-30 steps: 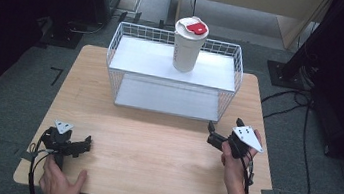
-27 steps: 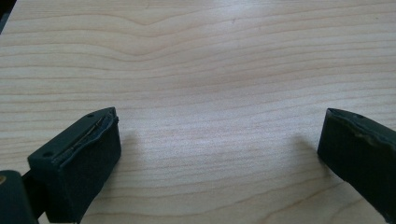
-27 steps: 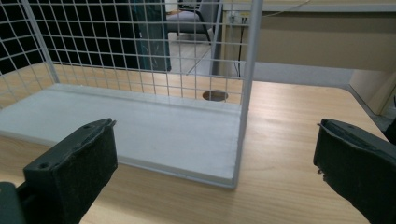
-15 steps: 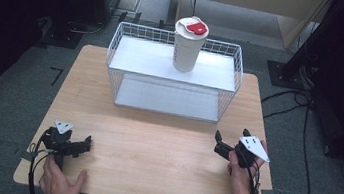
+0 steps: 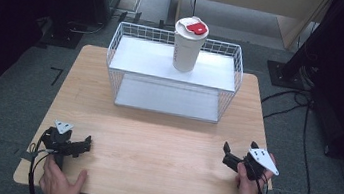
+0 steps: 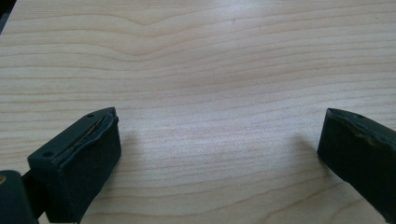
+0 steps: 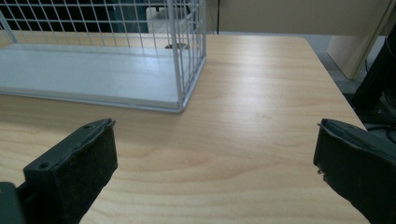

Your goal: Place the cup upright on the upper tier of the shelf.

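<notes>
White cup (image 5: 188, 46) stands upright on the rack (image 5: 130, 51) at upper centre, well apart from both empty, spread grippers, nearer the right gripper (image 5: 238, 156) than the left gripper (image 5: 84, 145).

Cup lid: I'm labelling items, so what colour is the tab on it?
Red, on a white lid; clearest in the high view.

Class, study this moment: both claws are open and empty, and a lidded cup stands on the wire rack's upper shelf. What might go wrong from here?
1. The tall cup stands on the wire rack's upper shelf; a clumsy grasp could probably tip it over.
2. The rack's raised wire rim surrounds that shelf, so a reaching claw might snag it.
3. The right claw sits near the table's right edge, where its trailing cable could catch.
</notes>
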The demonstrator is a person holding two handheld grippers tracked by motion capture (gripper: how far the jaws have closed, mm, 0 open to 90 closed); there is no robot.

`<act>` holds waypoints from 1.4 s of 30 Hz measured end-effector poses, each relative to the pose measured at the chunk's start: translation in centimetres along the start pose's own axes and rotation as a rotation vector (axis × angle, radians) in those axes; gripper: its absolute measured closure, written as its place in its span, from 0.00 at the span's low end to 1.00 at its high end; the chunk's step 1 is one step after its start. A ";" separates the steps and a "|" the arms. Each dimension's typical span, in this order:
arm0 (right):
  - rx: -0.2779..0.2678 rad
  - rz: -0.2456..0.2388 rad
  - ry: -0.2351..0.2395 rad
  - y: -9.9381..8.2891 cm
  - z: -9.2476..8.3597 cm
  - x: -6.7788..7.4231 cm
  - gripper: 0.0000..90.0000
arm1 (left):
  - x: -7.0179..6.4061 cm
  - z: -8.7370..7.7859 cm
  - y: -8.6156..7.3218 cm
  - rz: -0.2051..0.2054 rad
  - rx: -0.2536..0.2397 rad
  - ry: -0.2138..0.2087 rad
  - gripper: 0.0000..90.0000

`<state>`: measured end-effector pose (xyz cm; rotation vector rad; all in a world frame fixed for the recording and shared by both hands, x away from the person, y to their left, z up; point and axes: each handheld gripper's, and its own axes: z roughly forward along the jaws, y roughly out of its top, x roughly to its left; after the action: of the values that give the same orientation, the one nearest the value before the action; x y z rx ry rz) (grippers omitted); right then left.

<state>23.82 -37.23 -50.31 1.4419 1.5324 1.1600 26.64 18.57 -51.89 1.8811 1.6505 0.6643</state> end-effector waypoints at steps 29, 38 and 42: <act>0.121 -0.029 0.000 -2.7 -3.3 -2.7 0.00 | 0.0 0.0 0.0 0.000 -0.001 0.000 0.00; 0.301 -0.028 -0.014 -3.0 -3.4 -3.4 0.00 | 0.0 0.0 0.0 0.000 -0.001 0.001 0.00; 0.357 -0.029 -0.018 -3.1 -3.4 -3.6 0.00 | 0.0 0.0 0.0 0.000 -0.001 0.001 0.00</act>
<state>19.99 -41.11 -52.37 1.6457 1.8081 0.8829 26.63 18.56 -51.91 1.8802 1.6502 0.6660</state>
